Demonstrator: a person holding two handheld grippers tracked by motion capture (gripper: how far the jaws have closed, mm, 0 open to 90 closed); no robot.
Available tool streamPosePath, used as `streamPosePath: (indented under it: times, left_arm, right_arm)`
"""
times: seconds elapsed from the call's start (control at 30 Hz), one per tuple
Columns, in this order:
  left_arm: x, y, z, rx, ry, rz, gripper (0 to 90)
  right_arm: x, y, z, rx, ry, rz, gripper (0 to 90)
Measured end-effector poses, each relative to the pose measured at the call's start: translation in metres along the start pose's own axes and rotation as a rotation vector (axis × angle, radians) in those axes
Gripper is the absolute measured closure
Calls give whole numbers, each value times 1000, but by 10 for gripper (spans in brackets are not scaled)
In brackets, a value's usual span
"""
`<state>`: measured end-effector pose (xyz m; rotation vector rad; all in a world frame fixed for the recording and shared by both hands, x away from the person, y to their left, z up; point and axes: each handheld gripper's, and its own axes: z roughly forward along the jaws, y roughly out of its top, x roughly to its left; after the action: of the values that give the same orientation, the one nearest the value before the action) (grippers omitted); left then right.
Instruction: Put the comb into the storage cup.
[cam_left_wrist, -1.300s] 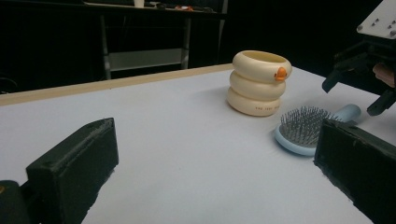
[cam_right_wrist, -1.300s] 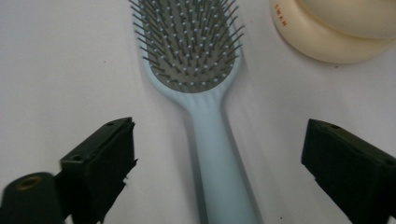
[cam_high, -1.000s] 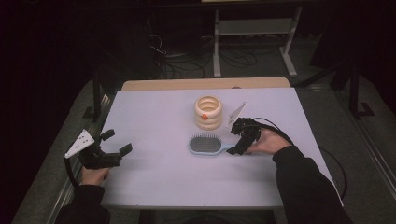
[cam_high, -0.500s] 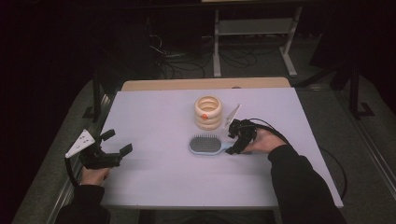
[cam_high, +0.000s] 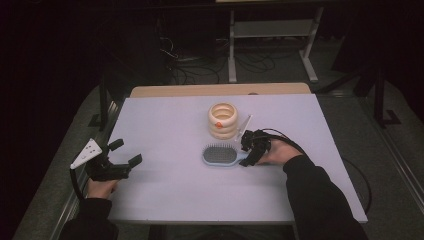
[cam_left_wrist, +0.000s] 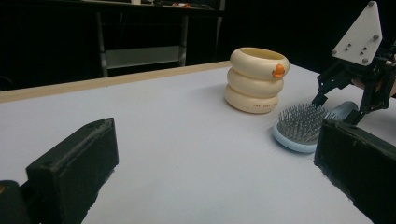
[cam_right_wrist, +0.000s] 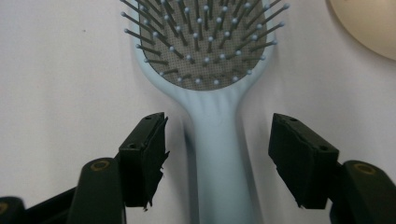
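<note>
Right now your right tongs (cam_high: 248, 152) sit low on the pale lavender bench (cam_high: 165, 125), straddling the handle of the light blue hairbrush (cam_high: 220, 155). Seen from the right gripper view, the handle (cam_right_wrist: 217, 154) runs up between the two black jaws with a gap of bench on each side; the jaws have just been closing in on it, but the pads are not pressing it, so the tongs stand spread. The brush lies bristles up near the middle of the bench, just in front of a cream stack of rings (cam_high: 222, 120) with a small orange mark on its top ring. Your left tongs (cam_high: 121, 156) rest at the bench's left edge, jaws spread wide with nothing between them, well apart from the brush. A strip of bare wood (cam_high: 220, 90) borders the far edge of the bench. Beyond it the room is dark, with a metal stand (cam_high: 272, 30) and loose cables (cam_high: 200, 65) on the floor.
</note>
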<state>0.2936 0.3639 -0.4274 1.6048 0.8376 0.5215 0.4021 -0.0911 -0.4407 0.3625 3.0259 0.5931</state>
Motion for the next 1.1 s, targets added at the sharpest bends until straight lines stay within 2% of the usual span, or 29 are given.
streamPosePath:
  times: [0.13,0.17,0.23,0.27,0.33,0.4,0.57,0.73,1.1]
  left_arm:
    - [0,0,0,0,0,-1,0]
    - [0,0,0,0,0,0,0]
    - [0,0,0,1,0,1,0]
    - [0,0,0,2,-1,1,0]
    - [0,0,0,2,0,2,0]
    - [0,0,0,2,0,0,0]
    - [0,0,1,4,0,2,0]
    - [0,0,0,2,0,0,0]
    - [0,0,0,1,1,0,0]
  right_arm:
    - [1,2,2,11,-9,-14,419]
    - [2,2,2,7,-12,-19,462]
    - [2,3,1,7,-18,-22,473]
    - [2,4,1,13,-18,-27,508]
    - [1,5,1,22,-9,-34,555]
    - [1,6,1,27,-4,-38,564]
    - [1,11,2,58,10,-75,638]
    - [1,12,1,72,15,-91,663]
    - [1,10,0,61,17,-110,682]
